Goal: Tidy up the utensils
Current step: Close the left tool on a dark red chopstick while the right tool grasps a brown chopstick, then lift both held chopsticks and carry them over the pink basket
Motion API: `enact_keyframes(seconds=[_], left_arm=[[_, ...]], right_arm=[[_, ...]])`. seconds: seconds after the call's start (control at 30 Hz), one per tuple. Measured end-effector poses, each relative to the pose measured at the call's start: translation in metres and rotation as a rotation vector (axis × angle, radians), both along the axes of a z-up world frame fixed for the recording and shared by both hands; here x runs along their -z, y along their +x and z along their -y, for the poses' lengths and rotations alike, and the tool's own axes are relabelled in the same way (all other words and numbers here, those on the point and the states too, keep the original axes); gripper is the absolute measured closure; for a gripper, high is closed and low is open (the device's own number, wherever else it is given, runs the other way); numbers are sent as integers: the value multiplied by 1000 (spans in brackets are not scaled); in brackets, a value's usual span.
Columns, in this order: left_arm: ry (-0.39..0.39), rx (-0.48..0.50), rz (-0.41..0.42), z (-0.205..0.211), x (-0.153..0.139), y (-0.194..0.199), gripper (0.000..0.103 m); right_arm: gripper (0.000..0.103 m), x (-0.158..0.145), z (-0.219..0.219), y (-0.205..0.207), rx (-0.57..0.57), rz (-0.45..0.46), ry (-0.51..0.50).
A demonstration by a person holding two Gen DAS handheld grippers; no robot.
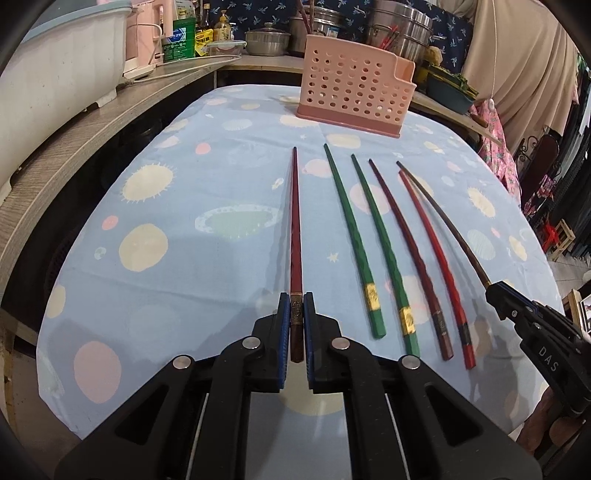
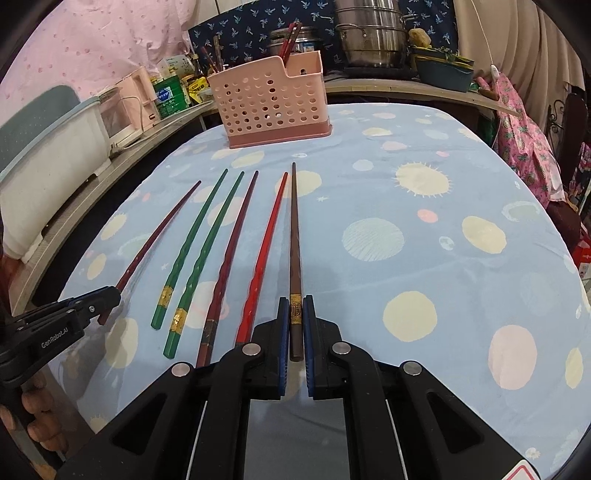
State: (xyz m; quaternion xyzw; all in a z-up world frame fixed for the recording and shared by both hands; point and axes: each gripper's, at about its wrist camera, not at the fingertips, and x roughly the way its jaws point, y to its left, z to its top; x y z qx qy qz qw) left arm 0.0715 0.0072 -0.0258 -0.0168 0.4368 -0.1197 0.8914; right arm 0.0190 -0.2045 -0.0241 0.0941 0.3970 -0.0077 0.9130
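Observation:
Six chopsticks lie side by side on the blue patterned tablecloth [image 1: 184, 266]. My left gripper [image 1: 296, 314] is shut on the thick end of the leftmost dark red chopstick [image 1: 295, 229], which also shows in the right wrist view [image 2: 159, 236]. My right gripper [image 2: 295, 314] is shut on the thick end of the rightmost brown chopstick [image 2: 294, 240], seen from the left as well [image 1: 443, 218]. Between them lie two green chopsticks [image 1: 354, 240], a maroon chopstick [image 1: 406, 251] and a bright red chopstick [image 1: 436, 258]. A pink perforated holder [image 1: 351, 92] stands at the far end of the table.
A wooden counter [image 1: 74, 147] curves along the left with a white tub [image 1: 55, 70], bottles and steel pots [image 1: 402, 29]. In the right wrist view the holder [image 2: 273, 103] stands left of centre. A person's fingers [image 2: 37, 406] hold the left gripper's handle.

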Motion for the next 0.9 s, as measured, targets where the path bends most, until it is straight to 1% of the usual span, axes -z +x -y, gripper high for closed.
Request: enact_keyframes(seconds=[0.17,0.37,0.67,0.9], left_arm=[[-13,-8,36,1,-20,12,96],[-45,-15,99,3,-51,28,96],[-95,-36,186,4,-102,59,96],[-123,-49,229,9,-135,87,96]], right_arm=[[96,-18,9,5,6,39,24],[96,-48,21,19,19,107,22],[96,-95,40,45,49,209,44],[96,-124,46,64,57,273,59]])
